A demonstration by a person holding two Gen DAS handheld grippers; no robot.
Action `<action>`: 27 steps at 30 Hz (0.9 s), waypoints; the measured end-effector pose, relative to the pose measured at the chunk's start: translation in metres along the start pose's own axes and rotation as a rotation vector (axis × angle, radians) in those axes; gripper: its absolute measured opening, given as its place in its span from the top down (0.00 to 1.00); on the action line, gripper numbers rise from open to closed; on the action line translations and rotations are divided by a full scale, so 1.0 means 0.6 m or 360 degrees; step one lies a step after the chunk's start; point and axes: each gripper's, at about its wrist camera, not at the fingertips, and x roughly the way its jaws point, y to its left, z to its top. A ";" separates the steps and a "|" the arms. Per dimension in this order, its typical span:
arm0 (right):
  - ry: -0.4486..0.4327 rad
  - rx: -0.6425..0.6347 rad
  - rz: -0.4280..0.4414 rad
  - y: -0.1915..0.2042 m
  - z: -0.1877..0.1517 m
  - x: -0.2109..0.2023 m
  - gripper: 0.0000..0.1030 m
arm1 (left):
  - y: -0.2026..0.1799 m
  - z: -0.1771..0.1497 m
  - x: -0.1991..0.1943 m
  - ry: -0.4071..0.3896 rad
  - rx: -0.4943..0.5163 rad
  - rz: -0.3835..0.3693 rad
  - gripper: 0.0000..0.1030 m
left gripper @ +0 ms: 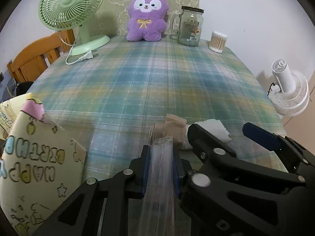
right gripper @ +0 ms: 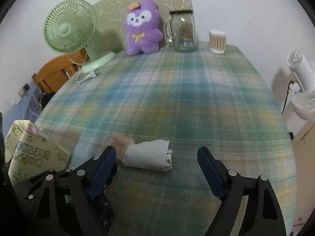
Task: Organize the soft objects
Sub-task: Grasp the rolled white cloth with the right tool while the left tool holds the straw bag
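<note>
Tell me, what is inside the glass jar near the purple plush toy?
The glass jar looks empty: the wall shows through it. Its label covers part of the lower inside.

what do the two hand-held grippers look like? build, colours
The left hand-held gripper and right hand-held gripper share one build: matte black angular linkage arms with triangular cutouts, round silver pivot pins, and dark blue pads on the fingers. No cables, markings or sleeves are visible.

A plaid-clothed table (left gripper: 157, 82) stands against a white wall (left gripper: 246, 9), wooden chair (left gripper: 37, 57) beside.
</note>
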 end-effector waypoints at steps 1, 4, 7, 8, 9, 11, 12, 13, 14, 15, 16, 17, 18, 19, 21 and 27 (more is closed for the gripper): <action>0.0012 -0.0007 -0.0007 0.001 0.000 0.007 0.18 | -0.002 0.000 0.001 -0.0010 0.0008 0.0010 0.81; 0.0046 -0.0019 -0.0007 0.003 -0.001 0.021 0.27 | -0.005 -0.003 0.004 -0.0020 0.0028 0.0025 0.81; 0.0046 -0.0050 -0.0025 0.007 -0.003 0.028 0.47 | -0.006 -0.005 0.004 -0.0037 0.0051 0.0034 0.81; 0.0048 -0.0056 -0.0020 0.007 -0.003 0.028 0.50 | -0.007 -0.005 0.004 -0.0040 0.0054 0.0035 0.81; 0.0044 -0.0056 -0.0022 0.007 -0.003 0.027 0.52 | -0.007 -0.006 0.003 -0.0044 0.0061 0.0037 0.81; 0.0036 -0.0057 -0.0031 0.006 -0.005 0.025 0.55 | -0.009 -0.009 0.002 -0.0051 0.0076 0.0044 0.81; 0.0031 -0.0058 -0.0040 0.006 -0.007 0.023 0.56 | -0.009 -0.009 0.001 -0.0052 0.0081 0.0044 0.81; 0.0029 -0.0057 -0.0044 0.006 -0.008 0.022 0.57 | -0.010 -0.010 0.000 -0.0053 0.0086 0.0041 0.81; 0.0028 -0.0055 -0.0049 0.006 -0.009 0.020 0.57 | -0.010 -0.011 -0.001 -0.0053 0.0089 0.0037 0.81; 0.0027 -0.0051 -0.0055 0.006 -0.010 0.018 0.57 | -0.011 -0.013 -0.004 -0.0056 0.0095 0.0034 0.81; 0.0024 -0.0046 -0.0064 0.005 -0.012 0.015 0.57 | -0.012 -0.015 -0.007 -0.0060 0.0098 0.0031 0.81; 0.0021 -0.0043 -0.0069 0.005 -0.013 0.012 0.57 | -0.013 -0.016 -0.009 -0.0063 0.0100 0.0025 0.81; 0.0015 -0.0040 -0.0077 0.005 -0.016 0.007 0.57 | -0.014 -0.018 -0.012 -0.0066 0.0110 0.0008 0.82; 0.0009 -0.0037 -0.0083 0.005 -0.017 0.003 0.57 | -0.015 -0.018 -0.014 -0.0064 0.0114 -0.0004 0.82; -0.0001 -0.0029 -0.0091 0.005 -0.020 -0.005 0.57 | -0.018 -0.021 -0.021 -0.0076 0.0122 -0.0017 0.82; -0.0027 -0.0007 -0.0136 0.003 -0.031 -0.034 0.57 | -0.027 -0.029 -0.040 -0.0093 0.0150 -0.0048 0.82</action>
